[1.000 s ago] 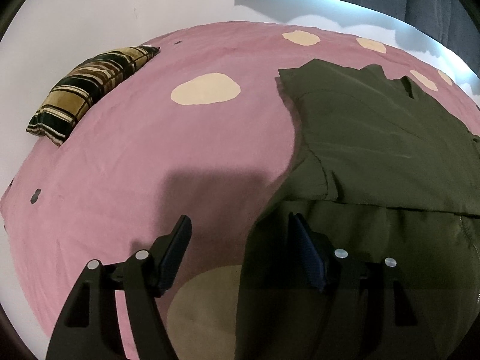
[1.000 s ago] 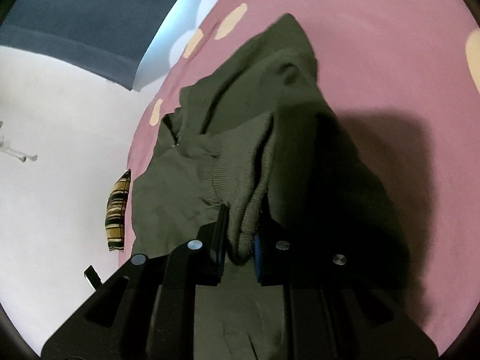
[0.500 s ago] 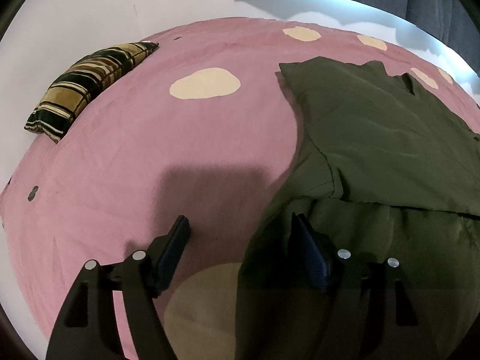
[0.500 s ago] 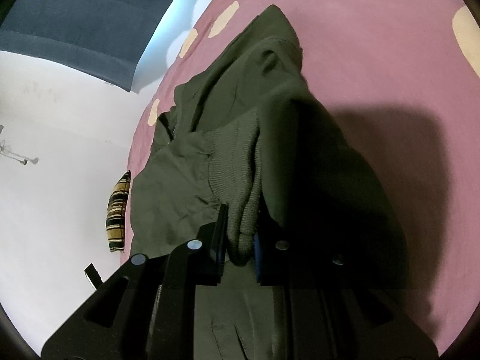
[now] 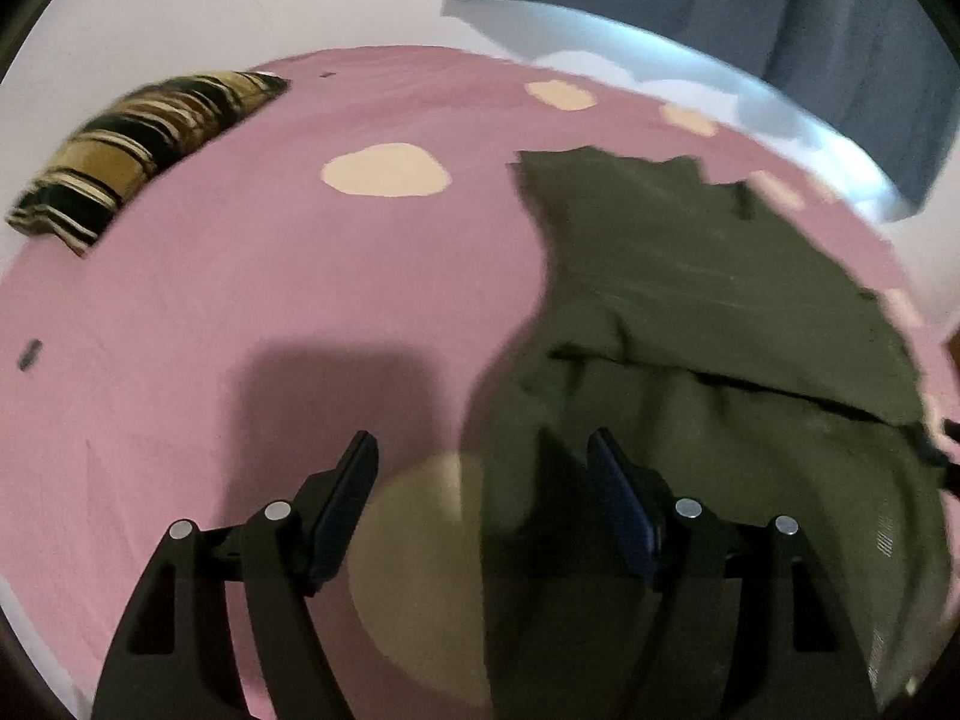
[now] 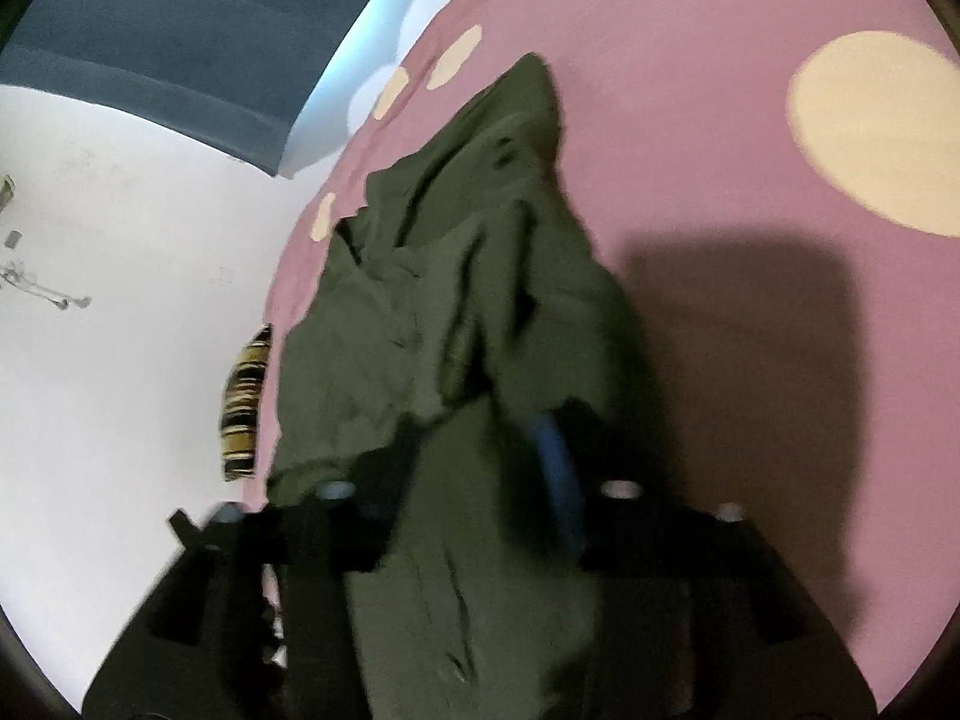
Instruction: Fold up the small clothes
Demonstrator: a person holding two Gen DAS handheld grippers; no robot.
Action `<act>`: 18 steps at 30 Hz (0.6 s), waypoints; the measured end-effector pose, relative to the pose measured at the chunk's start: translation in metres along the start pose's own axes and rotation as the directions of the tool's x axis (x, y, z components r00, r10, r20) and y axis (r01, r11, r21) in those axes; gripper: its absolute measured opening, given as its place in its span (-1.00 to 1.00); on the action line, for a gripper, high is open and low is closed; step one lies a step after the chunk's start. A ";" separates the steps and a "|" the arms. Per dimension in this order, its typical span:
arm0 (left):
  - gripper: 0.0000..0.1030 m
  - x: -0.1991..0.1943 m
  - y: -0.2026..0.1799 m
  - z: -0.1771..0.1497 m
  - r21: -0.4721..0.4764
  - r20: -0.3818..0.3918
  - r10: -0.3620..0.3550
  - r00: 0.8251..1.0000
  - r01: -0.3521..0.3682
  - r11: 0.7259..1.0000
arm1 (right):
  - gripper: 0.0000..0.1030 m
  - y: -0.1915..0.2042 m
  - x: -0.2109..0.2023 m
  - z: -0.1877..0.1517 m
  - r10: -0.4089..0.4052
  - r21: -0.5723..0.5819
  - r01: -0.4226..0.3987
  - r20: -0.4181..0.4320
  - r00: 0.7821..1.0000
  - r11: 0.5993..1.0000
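Green top (image 5: 708, 276): lies spread on the pink bed cover (image 5: 240, 312), toward its right side in the left view.
Left gripper (image 5: 480, 480): jaws wide apart, holding nothing, at the top's near edge.
Right gripper (image 6: 480, 450): jaws opening; green cloth hangs between them, not pinched.
Striped pillow (image 5: 132, 150): at the bed's far left edge, well apart from the top.

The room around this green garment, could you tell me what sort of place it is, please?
Probably a bedroom: the garment lies on a pink spotted bedsheet, with a striped cushion at its edge and a dark curtain behind.
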State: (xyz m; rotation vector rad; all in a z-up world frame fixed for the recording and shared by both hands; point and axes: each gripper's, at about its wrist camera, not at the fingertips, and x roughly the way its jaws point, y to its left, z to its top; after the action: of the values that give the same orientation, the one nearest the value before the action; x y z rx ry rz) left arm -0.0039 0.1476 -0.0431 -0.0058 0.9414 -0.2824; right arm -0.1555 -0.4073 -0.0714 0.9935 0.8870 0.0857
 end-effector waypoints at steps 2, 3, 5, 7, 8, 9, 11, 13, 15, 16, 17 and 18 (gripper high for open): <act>0.43 -0.014 0.002 -0.011 0.021 0.001 -0.067 0.998 0.067 0.998 | 0.02 -0.006 -0.013 -0.009 -0.010 -0.016 0.010 0.001 1.000 1.000; 0.43 -0.019 0.002 -0.016 0.035 0.001 -0.087 0.996 0.087 0.996 | 0.02 -0.009 -0.019 -0.013 -0.009 -0.020 0.009 -0.003 1.000 1.000; 0.45 -0.030 0.001 -0.028 0.059 -0.003 -0.133 0.991 0.133 0.989 | 0.02 -0.014 -0.030 -0.024 0.002 -0.025 -0.003 -0.014 1.000 1.000; 0.47 -0.041 -0.001 -0.041 0.071 -0.023 -0.207 0.978 0.208 0.976 | 0.03 -0.018 -0.039 -0.034 0.013 -0.030 -0.013 -0.026 1.000 0.999; 0.48 -0.045 -0.002 -0.050 0.072 -0.040 -0.252 0.967 0.254 0.964 | 0.04 -0.018 -0.042 -0.039 0.017 -0.031 -0.018 -0.030 0.999 0.999; 0.48 -0.047 -0.004 -0.056 0.071 -0.053 -0.275 0.960 0.279 0.958 | 0.05 -0.019 -0.046 -0.043 0.022 -0.033 -0.023 -0.036 0.999 0.999; 0.49 -0.050 -0.009 -0.070 0.066 -0.087 -0.331 0.939 0.338 0.939 | 0.15 -0.019 -0.053 -0.052 0.027 -0.035 -0.028 -0.041 0.999 0.999; 0.50 -0.050 -0.014 -0.080 0.054 -0.119 -0.376 0.919 0.384 0.922 | 0.17 -0.021 -0.058 -0.060 0.027 -0.040 -0.030 -0.059 0.998 0.999; 0.51 -0.048 -0.017 -0.086 0.034 -0.139 -0.401 0.906 0.409 0.912 | 0.18 -0.020 -0.058 -0.067 0.034 -0.042 -0.037 -0.076 0.997 0.998; 0.53 -0.047 -0.018 -0.089 0.026 -0.144 -0.406 0.902 0.414 0.910 | 0.19 -0.022 -0.058 -0.071 0.041 -0.040 -0.044 -0.091 0.995 0.998; 0.56 -0.045 -0.017 -0.090 0.021 -0.142 -0.412 0.900 0.419 0.908 | 0.19 -0.023 -0.057 -0.076 0.048 -0.036 -0.053 -0.109 0.993 0.998; 0.56 -0.045 -0.017 -0.092 0.006 -0.136 -0.423 0.896 0.427 0.904 | 0.19 -0.023 -0.056 -0.079 0.054 -0.034 -0.058 -0.119 0.991 0.998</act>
State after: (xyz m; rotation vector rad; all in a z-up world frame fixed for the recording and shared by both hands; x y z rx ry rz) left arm -0.1062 0.1525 -0.0595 -0.1647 1.0618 -0.7140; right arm -0.2537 -0.3900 -0.0733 0.9864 0.9627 0.2099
